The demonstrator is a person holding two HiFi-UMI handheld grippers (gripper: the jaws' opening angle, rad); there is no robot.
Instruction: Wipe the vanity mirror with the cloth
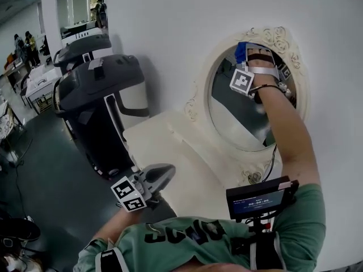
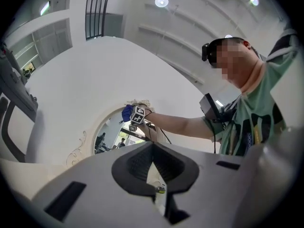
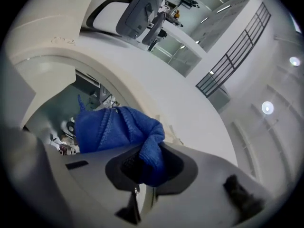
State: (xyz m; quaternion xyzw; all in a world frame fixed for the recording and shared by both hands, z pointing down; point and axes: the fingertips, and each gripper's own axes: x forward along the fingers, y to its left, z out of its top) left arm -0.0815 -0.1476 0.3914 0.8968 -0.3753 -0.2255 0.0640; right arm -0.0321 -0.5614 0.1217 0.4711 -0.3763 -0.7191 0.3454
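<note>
- Head view: the right gripper [image 1: 252, 60] is up at the top of the oval vanity mirror [image 1: 235, 123]. The blue cloth [image 1: 240, 51] is bunched at the glass, right under the ornate cream frame [image 1: 195, 103]. The left gripper [image 1: 164, 173] hangs low near the person's chest, by the edge of the cream vanity top [image 1: 164, 140].
- Left gripper view: jaws are pressed together with nothing in them, pointing up toward the mirror.
- Right gripper view: jaws are pinching a fold of the cloth, and the rest spills out toward the glass.
</note>
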